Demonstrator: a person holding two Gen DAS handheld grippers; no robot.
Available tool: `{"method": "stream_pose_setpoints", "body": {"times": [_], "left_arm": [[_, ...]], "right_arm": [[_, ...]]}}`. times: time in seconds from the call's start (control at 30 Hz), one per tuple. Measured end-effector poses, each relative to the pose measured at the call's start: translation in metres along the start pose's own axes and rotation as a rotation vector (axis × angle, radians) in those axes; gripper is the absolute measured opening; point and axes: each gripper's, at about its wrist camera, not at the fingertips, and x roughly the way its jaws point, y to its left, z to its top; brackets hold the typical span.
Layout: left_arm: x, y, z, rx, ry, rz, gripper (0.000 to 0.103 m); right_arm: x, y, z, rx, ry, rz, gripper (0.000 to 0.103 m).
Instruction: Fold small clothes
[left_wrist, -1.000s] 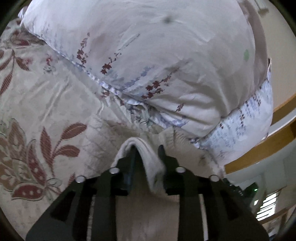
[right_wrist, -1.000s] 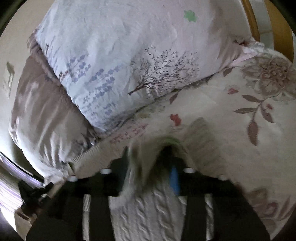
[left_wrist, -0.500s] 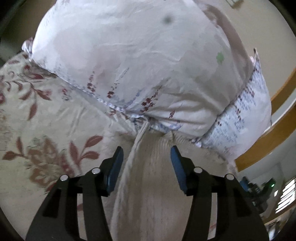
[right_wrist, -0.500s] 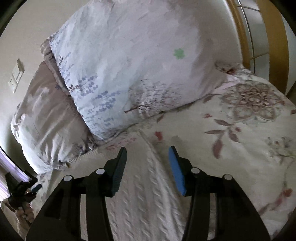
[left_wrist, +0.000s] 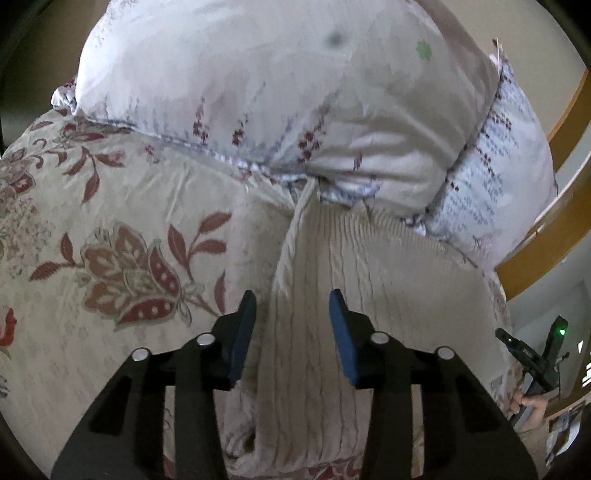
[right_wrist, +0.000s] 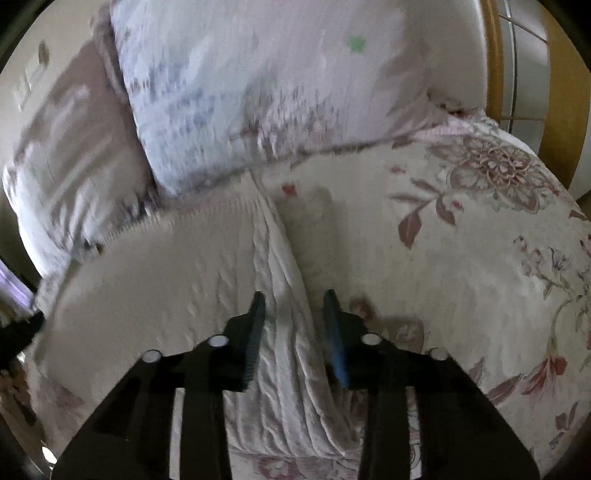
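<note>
A cream cable-knit sweater (left_wrist: 369, 280) lies flat on the floral bedspread, its ribbed far edge against the pillows. My left gripper (left_wrist: 291, 314) is open and empty, its jaws astride the sweater's left folded edge. The sweater also shows in the right wrist view (right_wrist: 177, 280). My right gripper (right_wrist: 293, 314) is open and empty, its jaws astride the sweater's right folded edge. The right wrist view is blurred by motion.
Two large printed pillows (left_wrist: 295, 92) are stacked at the bed's head, just beyond the sweater. The floral bedspread (left_wrist: 122, 266) stretches to the left and, in the right wrist view (right_wrist: 461, 258), to the right. A wooden bed frame (right_wrist: 554, 92) stands at the far right.
Both grippers were shut on the sweater's far edge a second ago. They have opened, let the cloth down flat, and drawn back along it.
</note>
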Motion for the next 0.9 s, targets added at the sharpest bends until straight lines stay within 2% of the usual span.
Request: {"method": "stream_pose_setpoints", "body": {"times": [0.13, 0.2, 0.43, 0.63, 0.9], "left_arm": [[0.006, 0.0, -0.007, 0.006, 0.026, 0.007, 0.018], [0.006, 0.001, -0.008, 0.007, 0.032, 0.002, 0.01], [-0.003, 0.004, -0.011, 0.002, 0.024, -0.019, 0.007], [-0.012, 0.01, -0.014, -0.008, 0.024, -0.043, 0.006], [-0.002, 0.012, -0.019, 0.021, 0.034, -0.003, 0.007]], "right_arm": [[-0.003, 0.003, -0.006, -0.026, -0.021, -0.02, 0.01], [-0.007, 0.003, -0.006, -0.022, -0.028, -0.011, 0.009], [-0.029, 0.007, -0.011, -0.009, -0.068, 0.002, 0.009], [-0.036, 0.005, -0.02, 0.006, -0.056, 0.005, 0.009], [-0.024, 0.0, -0.028, 0.028, -0.034, -0.047, 0.009]]}}
